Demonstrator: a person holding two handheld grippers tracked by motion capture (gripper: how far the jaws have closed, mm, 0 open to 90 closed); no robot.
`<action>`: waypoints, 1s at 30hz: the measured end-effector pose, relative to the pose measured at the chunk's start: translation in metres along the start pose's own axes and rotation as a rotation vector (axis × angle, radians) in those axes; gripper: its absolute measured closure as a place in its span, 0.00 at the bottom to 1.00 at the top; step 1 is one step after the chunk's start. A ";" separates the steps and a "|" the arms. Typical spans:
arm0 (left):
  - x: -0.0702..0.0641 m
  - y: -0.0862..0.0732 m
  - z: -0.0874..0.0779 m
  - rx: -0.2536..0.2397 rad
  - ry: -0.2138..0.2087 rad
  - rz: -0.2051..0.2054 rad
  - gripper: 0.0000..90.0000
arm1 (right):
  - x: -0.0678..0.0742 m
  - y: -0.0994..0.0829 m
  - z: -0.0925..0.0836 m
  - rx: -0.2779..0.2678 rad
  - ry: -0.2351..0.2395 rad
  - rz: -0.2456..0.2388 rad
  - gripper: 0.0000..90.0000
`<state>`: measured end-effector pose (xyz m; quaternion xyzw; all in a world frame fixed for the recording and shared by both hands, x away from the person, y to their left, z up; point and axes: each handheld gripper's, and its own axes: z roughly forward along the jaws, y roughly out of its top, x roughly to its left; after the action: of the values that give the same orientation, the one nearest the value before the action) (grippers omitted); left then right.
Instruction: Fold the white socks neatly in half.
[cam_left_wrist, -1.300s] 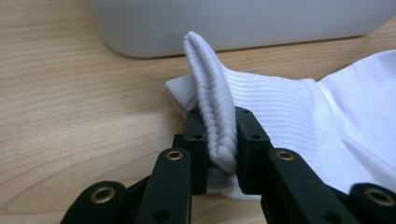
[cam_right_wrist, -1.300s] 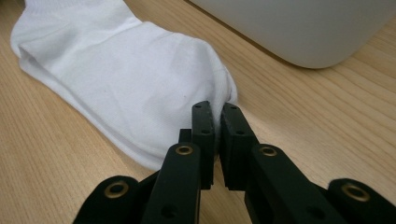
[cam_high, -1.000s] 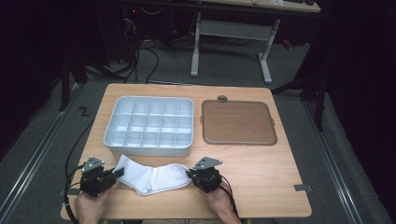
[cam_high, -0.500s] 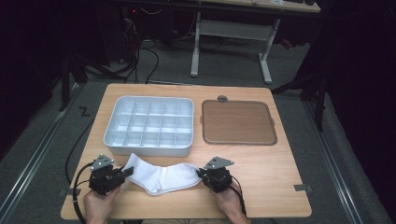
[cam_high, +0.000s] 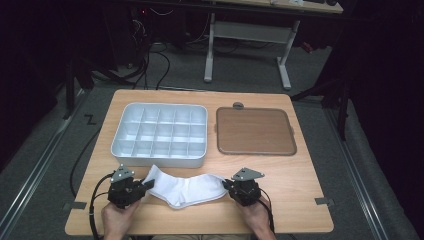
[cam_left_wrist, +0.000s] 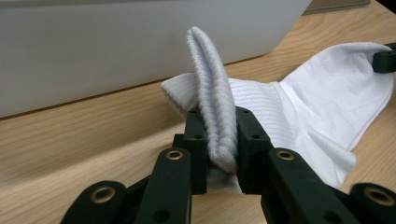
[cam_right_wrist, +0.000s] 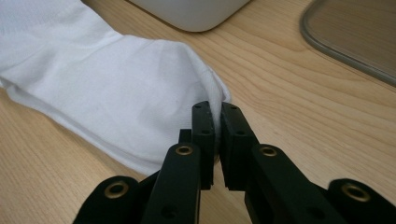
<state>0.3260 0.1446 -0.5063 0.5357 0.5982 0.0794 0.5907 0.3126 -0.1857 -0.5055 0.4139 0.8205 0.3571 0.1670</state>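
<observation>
Your left gripper (cam_left_wrist: 219, 140) pinches the white sock (cam_high: 187, 189) cuff, right gripper (cam_right_wrist: 217, 135) pinches its toe — thin toe bite may slip if you tug.

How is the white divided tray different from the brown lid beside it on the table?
The white tray is deep, with walls and many small compartments; the brown lid is flat and undivided. The tray stands left of the lid, with the white sock near its front wall; the lid lies farther from the sock. Both are rounded rectangles resting on the wooden table.
</observation>
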 end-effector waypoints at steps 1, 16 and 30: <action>-0.001 -0.001 0.002 0.006 -0.003 0.004 0.86 | -0.002 -0.001 -0.001 0.000 -0.004 0.005 0.95; -0.018 -0.017 0.018 0.036 -0.052 0.001 0.86 | -0.024 -0.014 -0.018 0.017 -0.063 0.027 0.95; -0.028 -0.027 0.030 0.052 -0.069 0.003 0.86 | -0.039 -0.025 -0.026 0.029 -0.096 0.062 0.95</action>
<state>0.3275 0.0961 -0.5172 0.5542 0.5787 0.0462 0.5966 0.3069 -0.2384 -0.5066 0.4580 0.8036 0.3299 0.1888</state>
